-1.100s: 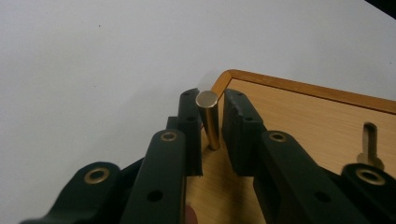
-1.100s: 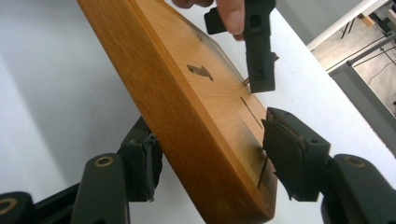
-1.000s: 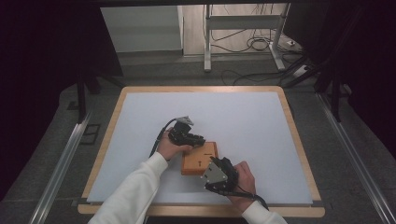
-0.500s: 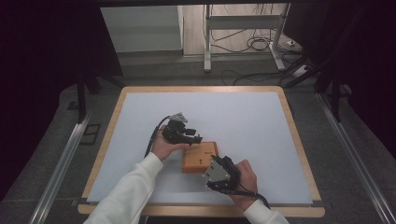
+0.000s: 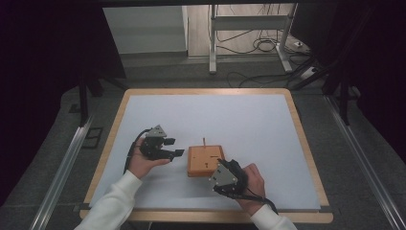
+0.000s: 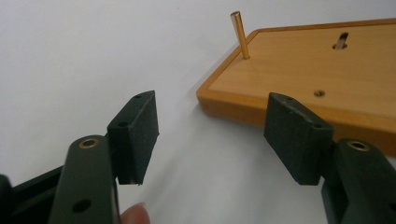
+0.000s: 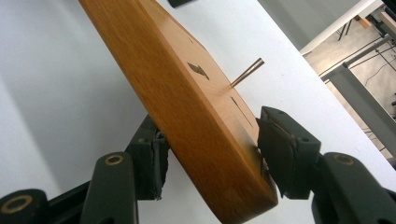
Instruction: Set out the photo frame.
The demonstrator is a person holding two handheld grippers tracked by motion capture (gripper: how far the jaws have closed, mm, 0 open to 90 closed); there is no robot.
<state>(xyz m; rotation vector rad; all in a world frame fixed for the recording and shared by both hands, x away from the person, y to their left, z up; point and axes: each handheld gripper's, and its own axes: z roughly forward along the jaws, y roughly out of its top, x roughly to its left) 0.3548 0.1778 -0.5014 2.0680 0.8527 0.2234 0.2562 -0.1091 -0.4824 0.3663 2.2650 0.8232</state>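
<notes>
Your right tongs (image 5: 214, 168) are clamped on the near corner of the wooden block (image 5: 205, 160), one pad under it and one on top, and from the right gripper view (image 7: 210, 154) that bite looks firm, so hold it there and keep the block (image 7: 187, 102) from rocking. The block sits on the white counter (image 5: 258, 124), a little toward your side of the middle, with a thin brass peg (image 5: 204, 142) standing upright at its far edge. Your left tongs (image 5: 178, 147) have just been opening and now stand wide apart with nothing between them, hovering just off the block's left edge; in the left gripper view (image 6: 219, 135) the pads frame bare counter and the block's corner (image 6: 299, 74), with the peg (image 6: 241, 35) beyond. My read is that the peg has just been seated and let go, so draw that left hand off level and clear; don't brush the peg sideways, it looks slim enough to tip or bend. If another peg goes in next, I'd line it up over one of the small holes (image 6: 319, 93) before lowering. As for writing: no brand, label or lettering is readable, just dark slots and a small dark inlay (image 7: 198, 70) on the block's top face.
</notes>
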